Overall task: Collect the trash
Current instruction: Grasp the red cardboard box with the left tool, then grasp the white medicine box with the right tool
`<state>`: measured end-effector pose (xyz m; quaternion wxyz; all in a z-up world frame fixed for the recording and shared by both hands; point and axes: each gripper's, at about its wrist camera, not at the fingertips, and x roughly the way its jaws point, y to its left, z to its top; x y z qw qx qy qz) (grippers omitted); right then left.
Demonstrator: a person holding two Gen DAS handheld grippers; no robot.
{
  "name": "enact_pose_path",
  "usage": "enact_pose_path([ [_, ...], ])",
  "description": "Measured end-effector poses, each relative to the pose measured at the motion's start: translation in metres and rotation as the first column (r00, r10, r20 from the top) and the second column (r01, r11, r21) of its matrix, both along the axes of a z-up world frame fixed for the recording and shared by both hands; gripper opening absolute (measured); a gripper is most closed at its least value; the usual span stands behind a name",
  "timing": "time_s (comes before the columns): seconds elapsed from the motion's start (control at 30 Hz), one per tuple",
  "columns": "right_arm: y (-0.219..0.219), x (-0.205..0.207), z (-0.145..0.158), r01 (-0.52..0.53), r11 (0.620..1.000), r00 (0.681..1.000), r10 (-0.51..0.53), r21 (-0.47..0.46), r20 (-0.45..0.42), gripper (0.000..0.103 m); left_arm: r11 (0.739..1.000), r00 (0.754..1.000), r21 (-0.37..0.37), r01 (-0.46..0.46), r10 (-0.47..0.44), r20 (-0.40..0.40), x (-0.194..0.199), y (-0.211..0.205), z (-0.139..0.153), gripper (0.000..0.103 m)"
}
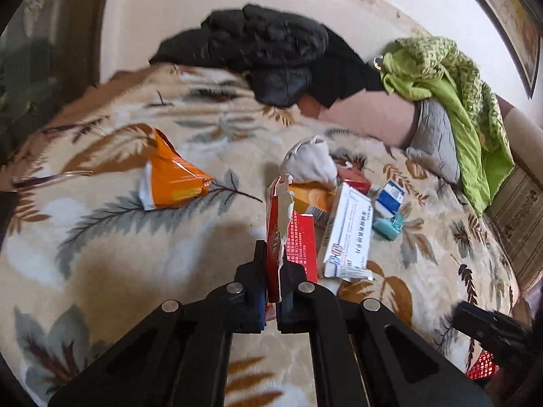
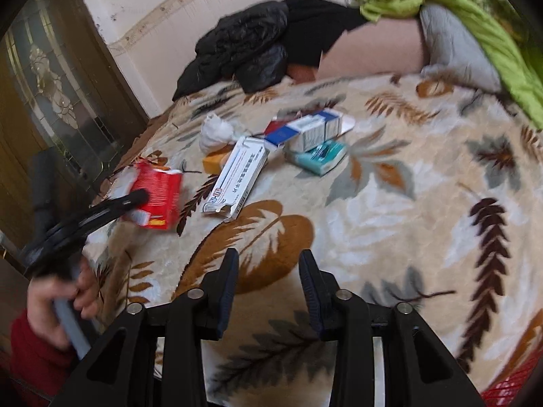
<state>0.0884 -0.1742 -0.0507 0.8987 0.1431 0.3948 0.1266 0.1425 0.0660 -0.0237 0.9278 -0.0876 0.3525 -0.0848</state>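
Jaws of left gripper (image 1: 271, 271) clamp torn red box (image 1: 292, 237).

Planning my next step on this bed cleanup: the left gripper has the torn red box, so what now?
Probably carry the torn red cardboard box, clamped in the left gripper, toward the red plastic basket at the bed's near edge. The right gripper is open and empty, free for the long white box.

Legible text, as I read it: red carton (image 1: 298, 237), white print, digits "431700" and a partial "0728-"; white box (image 1: 349, 234), blue Chinese characters, too blurred to make out.
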Motion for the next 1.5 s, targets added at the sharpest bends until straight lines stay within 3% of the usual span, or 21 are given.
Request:
enact_pose_path([
  [0.1,0.013,0.024,0.004,-0.010,1.000,1.000,0.010,-0.002,0.002,0.048,0.998,0.999,0.065,-0.014,0.011,0.045,-0.004,-0.007,0.005,0.003],
  [0.17,0.023,0.043,0.004,-0.005,1.000,1.000,0.005,0.009,-0.004,0.053,0.998,0.998,0.061,-0.023,0.019,0.057,-0.004,-0.004,0.007,0.003],
  [0.37,0.048,0.097,-0.012,0.023,0.998,0.998,-0.018,0.060,-0.066,0.054,0.998,0.997,0.054,-0.038,0.035,0.063,0.002,0.007,0.006,0.003],
  [0.57,0.061,0.140,-0.036,0.067,0.997,0.993,-0.063,0.034,-0.104,0.054,0.998,0.997,0.052,-0.041,0.038,0.061,0.001,0.014,0.004,0.003],
  [0.63,0.061,0.144,-0.038,0.062,0.995,0.994,-0.054,0.079,-0.092,0.055,0.998,0.998,0.051,-0.039,0.036,0.056,0.002,0.014,0.003,0.003],
  [0.7,0.065,0.141,-0.034,0.040,0.997,0.997,-0.036,0.066,-0.069,0.044,0.998,0.998,0.048,-0.040,0.038,0.054,0.002,0.013,0.002,0.003],
  [0.77,0.067,0.136,-0.027,0.025,0.998,0.999,-0.023,0.055,-0.032,0.026,0.998,0.998,0.042,-0.037,0.034,0.054,0.003,0.013,0.002,0.003],
  [0.83,0.064,0.126,-0.019,0.013,0.998,1.000,-0.013,0.067,-0.005,0.022,0.999,0.998,0.032,-0.028,0.026,0.048,0.004,0.010,0.001,0.003],
  [1.0,0.056,0.099,-0.007,-0.008,0.998,0.999,0.006,0.055,0.035,0.018,0.999,0.998,0.047,0.012,-0.015,0.062,0.000,-0.009,0.003,0.003],
  [1.23,0.031,0.037,0.023,0.054,0.998,0.985,-0.049,-0.026,0.165,0.014,0.997,0.993,0.065,0.053,-0.059,0.100,-0.013,-0.031,0.010,0.003],
  [1.5,-0.008,-0.001,0.022,0.115,0.993,0.981,-0.118,0.030,0.151,0.014,0.991,0.987,0.121,0.063,-0.080,0.140,-0.026,-0.054,0.014,0.003],
])
